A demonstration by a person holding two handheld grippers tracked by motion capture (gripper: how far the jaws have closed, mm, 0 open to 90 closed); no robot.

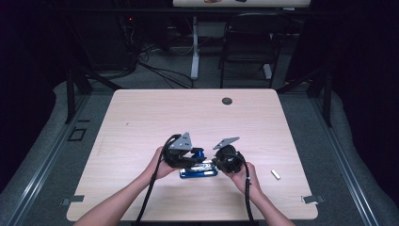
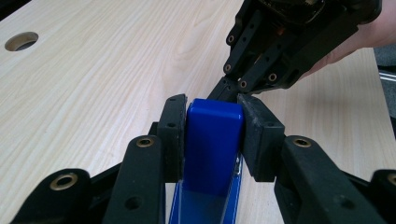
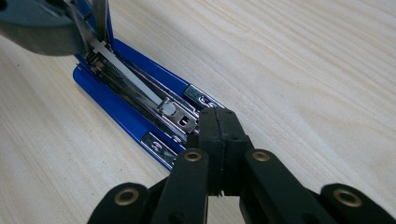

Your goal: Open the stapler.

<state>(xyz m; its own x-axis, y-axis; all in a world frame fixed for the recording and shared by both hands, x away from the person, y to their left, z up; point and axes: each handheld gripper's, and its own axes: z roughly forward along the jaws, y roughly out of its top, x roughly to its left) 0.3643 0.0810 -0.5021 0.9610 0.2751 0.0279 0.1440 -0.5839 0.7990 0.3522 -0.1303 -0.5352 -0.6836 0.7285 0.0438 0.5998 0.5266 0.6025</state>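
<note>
A blue stapler (image 1: 198,171) lies swung apart near the table's front edge, between both hands. My left gripper (image 1: 190,157) is shut on the stapler's raised blue top cover (image 2: 212,140), one black pad pressed on each side of it. My right gripper (image 3: 218,116) is shut, its two pads tight together with nothing seen between them. Its tips rest at the front end of the stapler's metal magazine (image 3: 140,88), above the blue base (image 3: 109,109). In the left gripper view, the right gripper (image 2: 224,88) comes down from the upper right just behind the blue cover.
A small pale strip (image 1: 275,174) lies on the table right of the right hand. A round cable hole (image 1: 227,100) sits near the far edge. The wooden table (image 1: 155,117) is bare elsewhere. A chair (image 1: 249,37) stands beyond it.
</note>
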